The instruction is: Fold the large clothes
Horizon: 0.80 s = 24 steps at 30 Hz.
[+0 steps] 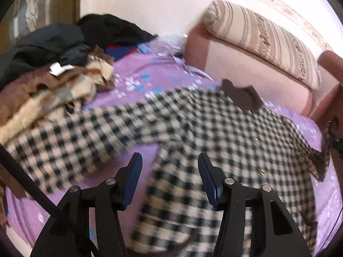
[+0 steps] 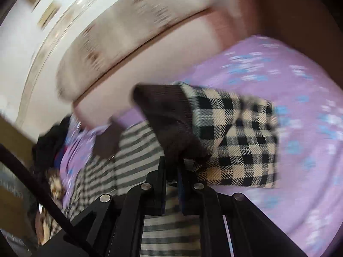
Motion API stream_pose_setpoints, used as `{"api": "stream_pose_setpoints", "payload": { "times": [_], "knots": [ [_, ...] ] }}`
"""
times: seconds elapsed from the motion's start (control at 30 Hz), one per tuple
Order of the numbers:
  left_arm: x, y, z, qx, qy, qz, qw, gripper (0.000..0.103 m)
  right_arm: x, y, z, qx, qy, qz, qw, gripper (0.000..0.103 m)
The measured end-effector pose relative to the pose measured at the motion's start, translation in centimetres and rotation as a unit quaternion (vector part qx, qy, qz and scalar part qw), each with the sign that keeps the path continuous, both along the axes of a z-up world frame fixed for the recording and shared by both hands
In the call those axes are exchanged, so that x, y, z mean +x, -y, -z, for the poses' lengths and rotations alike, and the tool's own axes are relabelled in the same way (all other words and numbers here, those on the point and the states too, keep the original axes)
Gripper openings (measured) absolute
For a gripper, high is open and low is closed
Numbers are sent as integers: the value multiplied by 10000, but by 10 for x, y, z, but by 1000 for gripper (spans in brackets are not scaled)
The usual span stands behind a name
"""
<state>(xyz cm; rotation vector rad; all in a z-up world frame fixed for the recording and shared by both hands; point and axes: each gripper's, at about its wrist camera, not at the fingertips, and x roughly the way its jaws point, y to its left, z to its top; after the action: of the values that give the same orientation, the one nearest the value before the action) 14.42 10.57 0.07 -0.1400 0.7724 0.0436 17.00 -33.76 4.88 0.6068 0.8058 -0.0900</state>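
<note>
Checked shirt (image 1: 193, 128) lies spread across the purple bedsheet (image 1: 133, 72), its brown collar (image 1: 242, 98) toward the bed's far edge by the striped cushion (image 1: 263, 38). Left gripper (image 1: 170, 165) hovers half open over the shirt, nothing between its jaws. Right gripper (image 2: 171, 167) is clamped tight on the collar, fabric lifted off the sheet. Clothes pile (image 1: 49, 70) sits at the far left corner.

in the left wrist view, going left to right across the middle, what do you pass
pile of brown and cream clothes → purple bedsheet → checked shirt with its dark brown collar → striped cushion on the pink sofa back
</note>
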Motion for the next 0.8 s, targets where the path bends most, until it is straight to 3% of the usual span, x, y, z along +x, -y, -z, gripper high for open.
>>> {"api": "stream_pose_setpoints", "payload": {
  "times": [0.07, 0.33, 0.47, 0.73, 0.8],
  "knots": [
    [0, -16, 1, -85, 118, -169, 9998, 61, 18, -41, 8, -14, -72, -333, 9994, 10],
    [15, -70, 13, -718, -52, -671, 9951, 61, 77, -206, 55, -440, -431, -1626, 9848, 10],
    [14, -89, 10, -842, -18, -853, 9928, 61, 97, -256, 80, -516, -564, -1952, 9778, 10],
    [13, -111, 4, -897, 17, -1087, 9900, 61, 124, -320, 98, -713, -639, -2490, 9638, 10],
    [14, -112, 3, -853, 35, -1140, 9898, 61, 127, -334, 99, -918, -618, -2671, 9573, 17]
  ]
}}
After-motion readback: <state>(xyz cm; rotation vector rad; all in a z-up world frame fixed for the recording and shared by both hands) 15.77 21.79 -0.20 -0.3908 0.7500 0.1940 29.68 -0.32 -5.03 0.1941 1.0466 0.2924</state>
